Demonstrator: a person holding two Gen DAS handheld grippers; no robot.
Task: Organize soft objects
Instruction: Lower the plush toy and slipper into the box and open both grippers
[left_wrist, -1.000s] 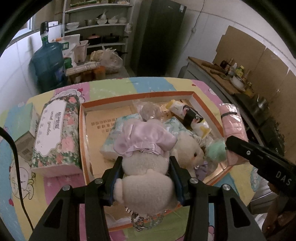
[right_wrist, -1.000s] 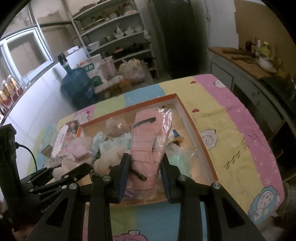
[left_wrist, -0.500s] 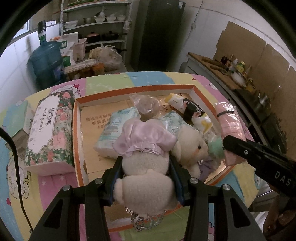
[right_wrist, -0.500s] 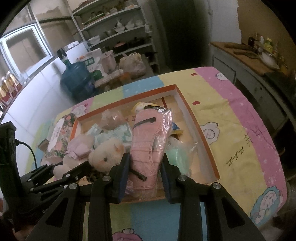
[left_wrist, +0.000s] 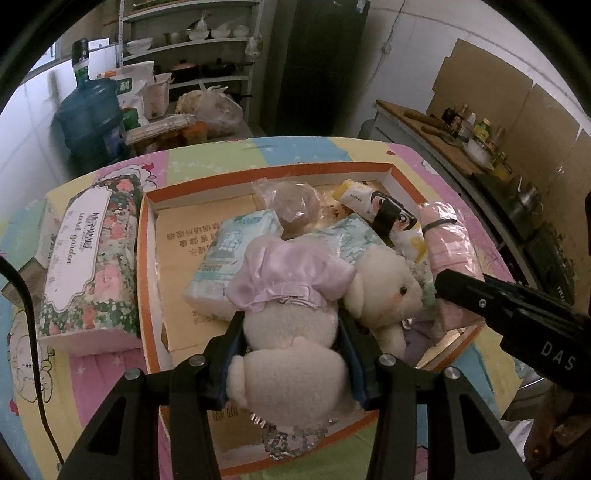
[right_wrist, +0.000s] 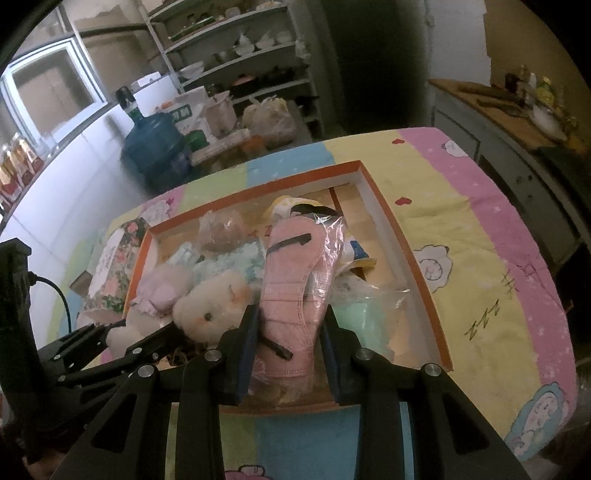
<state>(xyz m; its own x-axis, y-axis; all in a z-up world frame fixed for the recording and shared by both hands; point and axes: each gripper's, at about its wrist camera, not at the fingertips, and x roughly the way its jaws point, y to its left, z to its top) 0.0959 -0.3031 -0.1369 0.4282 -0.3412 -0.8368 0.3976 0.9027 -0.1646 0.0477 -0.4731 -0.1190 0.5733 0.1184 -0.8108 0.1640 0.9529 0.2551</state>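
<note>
Both tongs loaded over the orange-rimmed box.

The left tongs (left_wrist: 291, 354) clamp the cream plush rabbit (left_wrist: 295, 354) by its lower body, pads pressed into the fur (its lilac dress sits just above the fingers), over the near edge of the box (left_wrist: 258, 173). The right tongs (right_wrist: 290, 345) squeeze a pink padded item in a clear bag (right_wrist: 295, 295), reaching toward 12 o'clock over the box's contents. Tissue packs (left_wrist: 236, 258) lie at the rabbit's 11 o'clock; a floral tissue box (left_wrist: 88, 258) rests on the table (right_wrist: 480, 240) at 9 o'clock, beside the box.
</note>
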